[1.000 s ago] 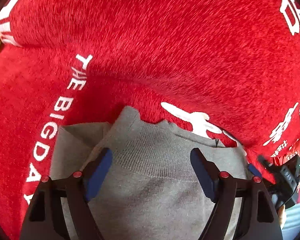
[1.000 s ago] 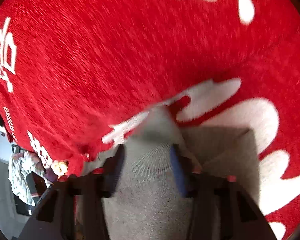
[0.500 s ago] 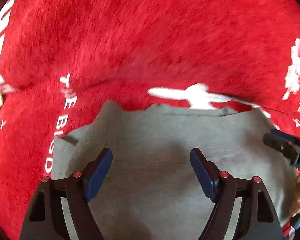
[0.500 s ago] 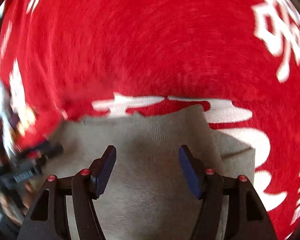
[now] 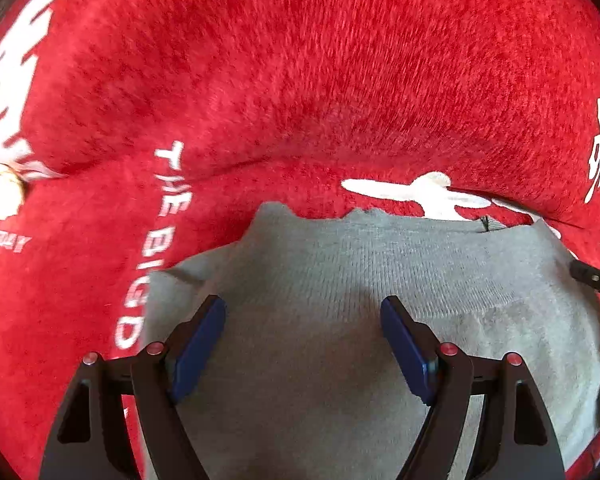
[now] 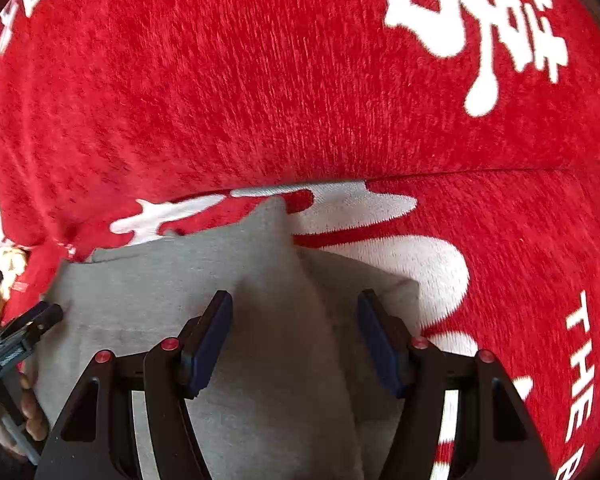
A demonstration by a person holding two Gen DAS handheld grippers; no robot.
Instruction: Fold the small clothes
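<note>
A small grey knit garment (image 5: 340, 260) lies flat on a red plush cloth (image 5: 300, 80), its ribbed band running across the middle. My left gripper (image 5: 302, 308) hovers over it, open, blue pads (image 5: 204, 340) wide apart with nothing pinched. In the right wrist view the same grey garment (image 6: 160, 280) shows a raised fold running up to a point. My right gripper (image 6: 294, 304) straddles that fold, open, its pads (image 6: 374, 336) clear of the cloth. Each gripper sits near an opposite side of the garment.
The red cloth (image 6: 220, 80) carries white characters and the words "THE BIG DAY" (image 5: 160, 248). The right gripper's tip (image 5: 592, 280) shows at the left view's right edge. The left gripper (image 6: 24, 328) and a hand (image 6: 28, 408) sit at the right view's left edge.
Both views have rolled and shifted over the grey garment, which now spreads wider in frame. The opposite gripper has come into the right view's edge. Both jaws stayed apart.
</note>
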